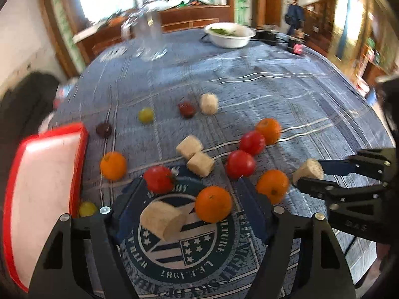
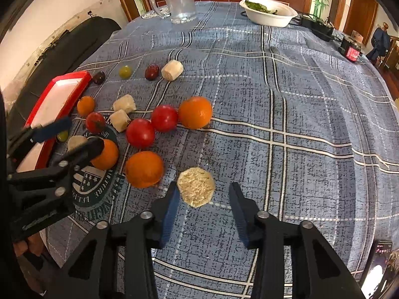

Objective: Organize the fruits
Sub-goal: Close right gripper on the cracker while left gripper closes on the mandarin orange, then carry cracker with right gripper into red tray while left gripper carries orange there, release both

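Both tools open, neither holding anything. Left tool (image 1: 189, 194) is spread wide over the printed crest on the cloth, with a pale banana chunk (image 1: 162, 220) and an orange (image 1: 213, 203) lying between its fingers, untouched as far as I can tell. Right tool (image 2: 203, 194) is also open, fingers either side of a second pale chunk (image 2: 196, 186) that sits flat-face-up on the table (image 2: 299, 99); left finger looks very near it, contact unclear.

Red-rimmed tray (image 1: 45, 174) stands empty at the left table edge, near the left tool. The rest of the fruit is scattered loose: tomatoes (image 2: 140, 132), more oranges, small grapes (image 2: 125, 71), more chunks.

Risks:
- Left tool has two items in its span, so closing could catch both, or squeeze the orange out sideways and send it rolling.
- Round fruit sits crowded together; a nudge probably scatters tomatoes toward the table edge.
- Soft chunks likely crush or slip under a hard pinch.
- Left view is blurred, suggesting fast motion and poor aim.
- A small yellow grape (image 1: 87, 208) sits against the tray rim and is easily knocked.
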{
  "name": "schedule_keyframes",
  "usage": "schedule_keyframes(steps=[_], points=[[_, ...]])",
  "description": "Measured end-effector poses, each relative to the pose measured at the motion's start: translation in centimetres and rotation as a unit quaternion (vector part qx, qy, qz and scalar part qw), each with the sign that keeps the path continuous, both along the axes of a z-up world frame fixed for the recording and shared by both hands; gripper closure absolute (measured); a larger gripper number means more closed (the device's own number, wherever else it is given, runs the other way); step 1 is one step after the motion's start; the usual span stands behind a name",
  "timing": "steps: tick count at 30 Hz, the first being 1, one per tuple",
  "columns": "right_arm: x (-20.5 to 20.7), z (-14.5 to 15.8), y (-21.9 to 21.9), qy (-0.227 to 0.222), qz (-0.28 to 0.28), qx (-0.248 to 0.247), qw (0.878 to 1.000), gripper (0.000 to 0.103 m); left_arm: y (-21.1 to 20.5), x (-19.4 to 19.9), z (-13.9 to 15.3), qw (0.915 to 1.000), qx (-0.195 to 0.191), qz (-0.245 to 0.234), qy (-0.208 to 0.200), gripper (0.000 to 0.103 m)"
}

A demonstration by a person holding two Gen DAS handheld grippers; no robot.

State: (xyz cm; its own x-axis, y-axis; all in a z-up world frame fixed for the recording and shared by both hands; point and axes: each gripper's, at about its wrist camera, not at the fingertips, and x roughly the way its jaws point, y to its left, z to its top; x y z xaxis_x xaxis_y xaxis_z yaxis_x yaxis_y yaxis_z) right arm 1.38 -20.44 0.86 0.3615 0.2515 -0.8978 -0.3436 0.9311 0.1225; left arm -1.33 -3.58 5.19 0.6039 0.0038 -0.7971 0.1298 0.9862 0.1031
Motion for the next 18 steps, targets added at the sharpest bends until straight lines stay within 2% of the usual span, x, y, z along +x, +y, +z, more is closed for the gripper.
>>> schedule_keyframes(steps=[2,5,9,10,12,13,18], points=[[0.0,-0.5,0.2,0.006,0.003,-0.003,1.000,0.069,-0.7,0.2,-0.3,0.9997,0.010,-0.020,0.006,0.040],[-0.1,-0.5,0.3,0.006,0.007,0.002,1.000,0.076,-1.6,0.5,-1.1,0.9988,0.024,-0.038,0.019,0.049],[-0.2,-0.5,0.4,0.006,0.009,0.000,1.000,0.076,-2.6,0.3,-2.4,0.9969,0.044,-0.057,0.032,0.057],[-0.2,-0.4,0.4,0.006,0.009,0.000,1.000,0.076,-2.7,0.3,-2.8,0.9963,0.049,-0.059,0.038,0.063],[-0.3,-0.4,0.4,0.006,0.010,0.000,1.000,0.076,-2.6,0.3,-3.2,0.9963,0.055,-0.054,0.040,0.065],[-0.3,-0.3,0.3,0.006,0.011,0.001,1.000,0.076,-2.1,0.5,-3.1,0.9972,0.045,-0.045,0.040,0.070],[-0.5,0.5,0.3,0.000,0.017,0.009,1.000,0.076,0.2,1.2,-2.4,0.9980,-0.033,-0.005,0.054,0.070]])
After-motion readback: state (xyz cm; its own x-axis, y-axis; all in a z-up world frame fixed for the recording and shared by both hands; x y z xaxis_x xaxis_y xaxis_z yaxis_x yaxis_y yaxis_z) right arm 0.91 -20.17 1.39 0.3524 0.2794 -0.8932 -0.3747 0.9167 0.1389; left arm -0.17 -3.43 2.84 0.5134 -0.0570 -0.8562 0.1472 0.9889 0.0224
